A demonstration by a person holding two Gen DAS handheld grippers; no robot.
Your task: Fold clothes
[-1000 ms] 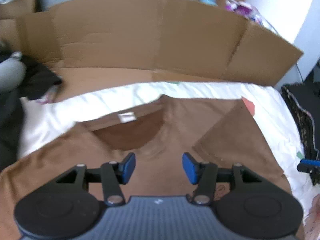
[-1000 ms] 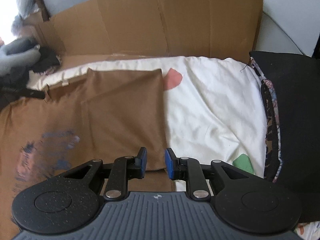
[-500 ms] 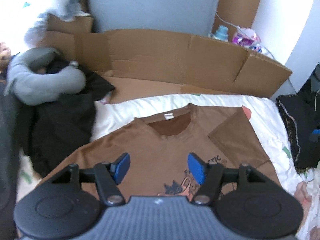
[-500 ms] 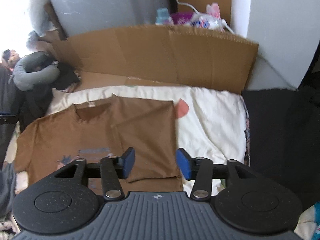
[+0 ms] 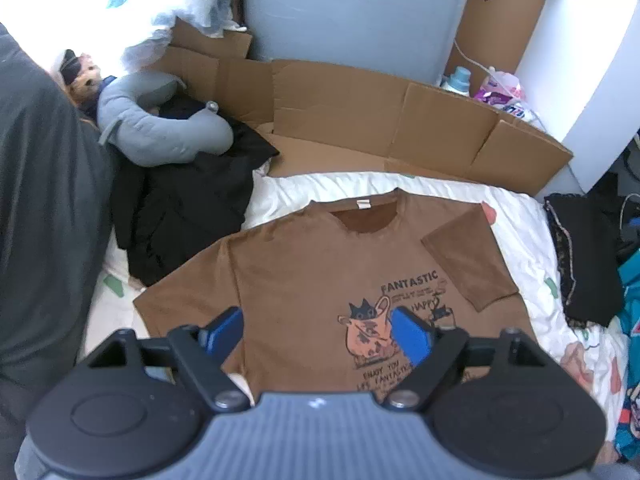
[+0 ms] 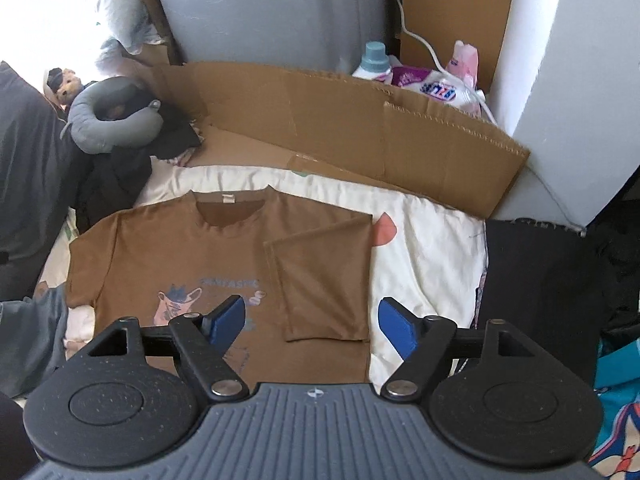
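Observation:
A brown T-shirt (image 5: 320, 272) with a cat print lies front up on a white bed sheet (image 5: 516, 216). Its right sleeve (image 5: 468, 260) is folded inward over the chest; the left sleeve lies spread out. The shirt also shows in the right wrist view (image 6: 192, 256), with the folded sleeve (image 6: 324, 280). My left gripper (image 5: 318, 334) is open and empty, held above the shirt's lower part. My right gripper (image 6: 310, 322) is open and empty, above the shirt's right edge.
Flattened cardboard (image 5: 400, 128) stands along the far side of the bed. A grey neck pillow (image 5: 160, 132) and black clothes (image 5: 180, 208) lie at the left. More dark clothes (image 6: 552, 280) lie at the right. Detergent bottles (image 6: 420, 76) stand behind the cardboard.
Both grippers have pulled back and risen from the shirt, so more of it shows. The right gripper, nearly closed at the folded sleeve's hem, has opened wide. The left has opened wider.

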